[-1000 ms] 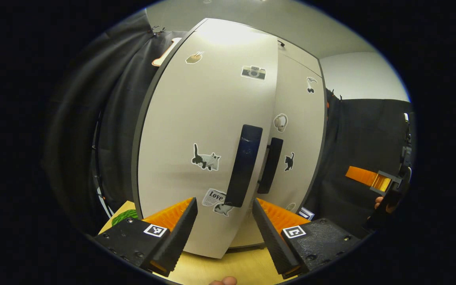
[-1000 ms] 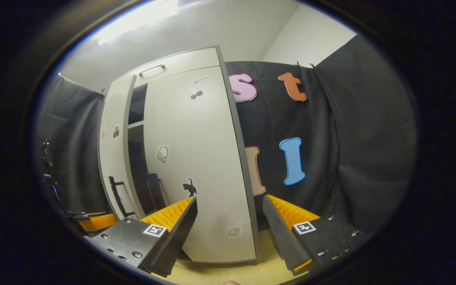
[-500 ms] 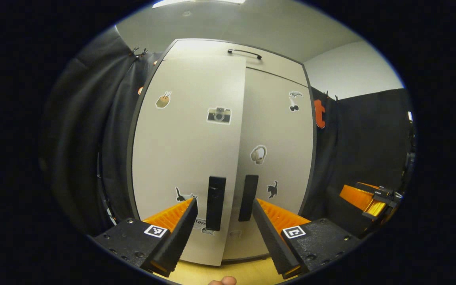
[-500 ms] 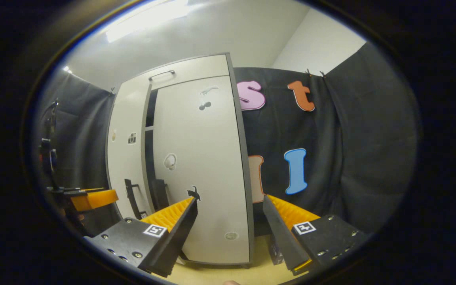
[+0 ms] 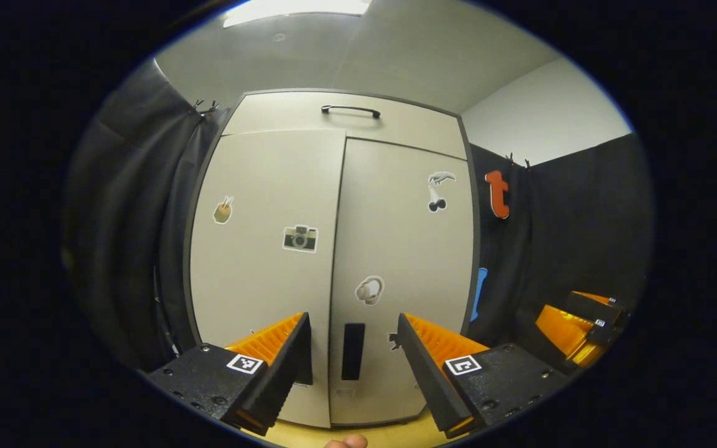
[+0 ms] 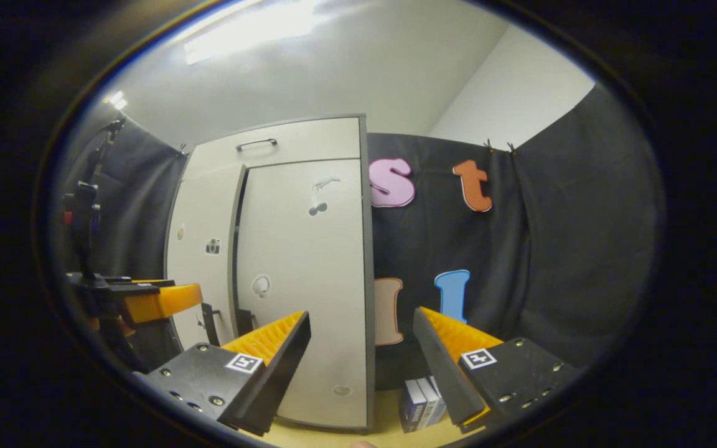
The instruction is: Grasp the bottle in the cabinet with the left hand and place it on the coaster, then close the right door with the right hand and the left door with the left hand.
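The pale cabinet stands straight ahead in the left gripper view. Its left door (image 5: 265,274) and right door (image 5: 405,249) lie almost flush, with stickers on both. A dark handle (image 5: 353,351) shows between the fingers of my left gripper (image 5: 352,318), which is open, holds nothing and is a little back from the doors. In the right gripper view a thin dark gap remains between the left door (image 6: 206,230) and right door (image 6: 309,261). My right gripper (image 6: 361,313) is open and empty, off to the cabinet's right. The left gripper (image 6: 147,302) shows at that view's left edge.
A top drawer with a bar handle (image 5: 350,111) sits above the doors. A small dark box (image 6: 419,401) stands on the wooden table (image 6: 383,423) beside the cabinet's right side. Black cloth hangs on both sides. The right gripper (image 5: 573,330) shows far right.
The left door has swung from partly ajar to nearly flush with the right door. My left gripper has drawn back from the cabinet, and the right gripper has also backed off.
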Demonstrator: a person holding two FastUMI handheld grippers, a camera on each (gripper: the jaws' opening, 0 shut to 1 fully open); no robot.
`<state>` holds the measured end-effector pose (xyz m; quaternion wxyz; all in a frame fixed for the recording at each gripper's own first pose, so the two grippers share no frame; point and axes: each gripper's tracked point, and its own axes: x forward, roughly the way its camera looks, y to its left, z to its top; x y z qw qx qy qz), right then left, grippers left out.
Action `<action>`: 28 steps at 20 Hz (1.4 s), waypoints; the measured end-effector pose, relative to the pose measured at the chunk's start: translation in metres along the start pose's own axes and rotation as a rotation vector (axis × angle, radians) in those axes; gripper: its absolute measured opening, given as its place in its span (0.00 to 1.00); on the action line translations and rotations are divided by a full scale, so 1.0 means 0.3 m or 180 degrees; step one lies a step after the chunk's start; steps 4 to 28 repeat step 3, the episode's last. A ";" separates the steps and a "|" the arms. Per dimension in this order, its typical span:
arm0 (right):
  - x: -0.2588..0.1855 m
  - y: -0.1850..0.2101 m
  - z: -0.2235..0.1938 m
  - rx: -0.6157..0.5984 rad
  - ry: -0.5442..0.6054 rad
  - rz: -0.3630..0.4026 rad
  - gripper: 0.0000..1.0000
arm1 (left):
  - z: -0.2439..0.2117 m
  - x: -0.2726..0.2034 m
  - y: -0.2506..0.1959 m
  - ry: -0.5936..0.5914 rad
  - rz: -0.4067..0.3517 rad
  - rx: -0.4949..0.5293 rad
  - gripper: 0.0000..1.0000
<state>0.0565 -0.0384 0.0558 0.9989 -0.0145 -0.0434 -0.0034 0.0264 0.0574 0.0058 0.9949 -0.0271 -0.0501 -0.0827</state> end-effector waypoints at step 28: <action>-0.006 -0.060 -0.004 -0.0027 0.0039 -0.0024 1.00 | 0.000 0.003 -0.050 -0.0001 -0.0080 -0.0068 0.91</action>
